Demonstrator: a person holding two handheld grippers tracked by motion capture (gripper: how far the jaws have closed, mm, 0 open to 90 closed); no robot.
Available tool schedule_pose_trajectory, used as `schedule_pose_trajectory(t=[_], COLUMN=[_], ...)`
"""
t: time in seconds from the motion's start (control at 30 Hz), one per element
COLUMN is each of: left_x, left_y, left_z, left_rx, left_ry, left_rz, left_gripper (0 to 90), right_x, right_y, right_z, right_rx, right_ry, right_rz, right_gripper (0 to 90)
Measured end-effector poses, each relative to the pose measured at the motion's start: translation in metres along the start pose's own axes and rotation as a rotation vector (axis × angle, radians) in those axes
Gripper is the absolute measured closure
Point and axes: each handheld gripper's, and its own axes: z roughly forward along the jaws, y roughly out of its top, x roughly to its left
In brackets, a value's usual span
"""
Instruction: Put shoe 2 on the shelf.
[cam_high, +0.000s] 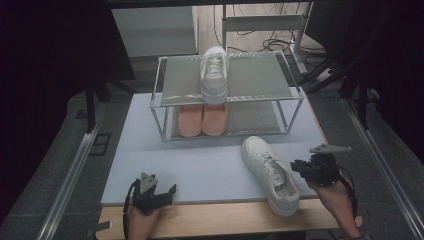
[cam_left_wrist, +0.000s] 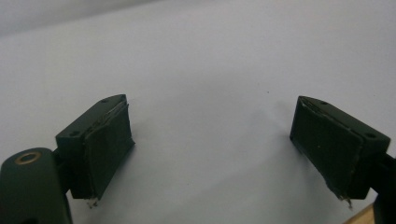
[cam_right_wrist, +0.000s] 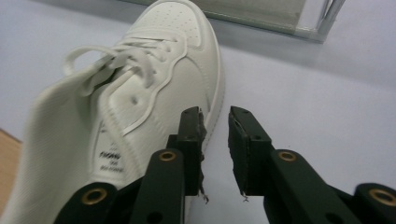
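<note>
The white sneaker (cam_high: 270, 173) lies on the lavender mat (cam_high: 200, 160) in the lower right of the high view, toe toward the rack and heel reaching over the mat's near edge onto the wooden tabletop (cam_high: 220, 220). In the right gripper view it takes up the left half of the frame, laces at the upper left and printed lettering low on its side. The right gripper (cam_high: 302, 167) sits just beside the shoe's right flank in the lower right of the high view, held by a hand (cam_high: 334, 192) coming in from the bottom edge. Its fingers (cam_right_wrist: 192, 135) stand a little apart with only mat visible in the gap; the left one is close against the sneaker's side, and whether it touches cannot be told. The left gripper (cam_high: 167, 192) rests at the near edge of the mat in the lower left of the high view, well apart from the shoe, its fingers (cam_left_wrist: 105, 144) spread wide over bare mat with nothing between them. Farther up the frame, a two-tier metal shoe rack (cam_high: 227, 97) stands on the mat. A second white sneaker (cam_high: 214, 75) sits on its top shelf, and a pair of pink shoes (cam_high: 202, 120) sits side by side on the lower shelf beneath it.
</note>
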Motion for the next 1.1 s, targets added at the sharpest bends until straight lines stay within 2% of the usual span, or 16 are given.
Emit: schedule_pose_trajectory(t=[0.33, 0.57, 0.87, 1.1], left_x=[0.0, 0.0, 0.0, 0.0], left_y=[0.0, 0.0, 0.0, 0.0], left_z=[0.0, 0.0, 0.0, 0.0], left_rx=[0.0, -0.001, 0.0, 0.0], left_ry=[0.0, 0.0, 0.0, 0.0], left_rz=[0.0, 0.0, 0.001, 0.0], left_gripper=[12.6, 12.5, 12.6, 12.5], right_x=[0.005, 0.013, 0.02, 0.021], right_y=[-0.005, -0.004, -0.004, -0.002], right_z=[-0.02, -0.025, -0.012, -0.001], right_rx=[-0.012, -0.015, 0.01, 0.025], right_ry=[0.03, 0.058, 0.08, 0.085], right_rz=[-0.009, -0.03, -0.053, -0.052], right_gripper=[65.2, 59.0, 53.4, 53.8])
